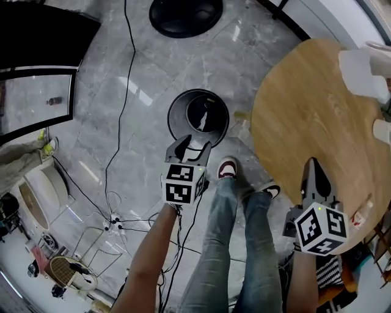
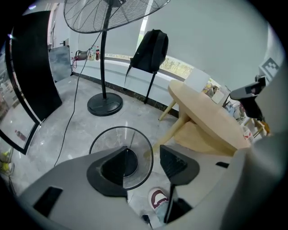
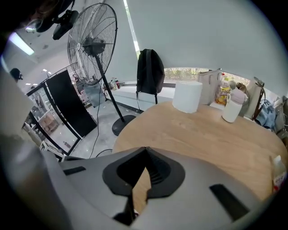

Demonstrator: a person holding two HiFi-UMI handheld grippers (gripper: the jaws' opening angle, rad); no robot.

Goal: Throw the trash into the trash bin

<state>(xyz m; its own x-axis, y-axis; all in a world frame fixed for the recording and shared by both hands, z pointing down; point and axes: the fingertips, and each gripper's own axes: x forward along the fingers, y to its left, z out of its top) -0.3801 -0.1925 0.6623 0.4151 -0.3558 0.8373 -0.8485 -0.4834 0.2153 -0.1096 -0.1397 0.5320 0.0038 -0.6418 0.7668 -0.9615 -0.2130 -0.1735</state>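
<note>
Left side of the head view: black cables (image 1: 116, 223) run over the grey marble floor, and one round black fan base (image 1: 185, 15) sits at the top edge. One trash bin (image 1: 175, 119), a round dark mesh container, stands upright on the floor between the fan base and the person's feet. One pale scrap (image 1: 204, 115) lies on its dark bottom. The left tool (image 1: 194, 148) is just above the bin's near rim, pointing steeply down. In the left gripper view its jaws are spread wide with nothing between them, and the bin (image 2: 135, 134) shows through the gap. Two marker cubes are present, one per tool: the left cube (image 1: 182, 183) and the right cube (image 1: 322, 228). Each carries black-and-white square patterns and no readable text. Two shoes are visible, one (image 1: 227, 166) just beside the bin and one (image 1: 270, 191) near the tabletop edge. One round wooden tabletop (image 1: 305, 122) fills the right side. The right tool (image 1: 314, 170) is over its near edge, with its jaw tips together on nothing. The tabletop's far side carries one white roll (image 3: 187, 95), one white cup (image 3: 231, 110) and one bottle with a yellow label (image 3: 220, 94). The label print is too small to read.
</note>
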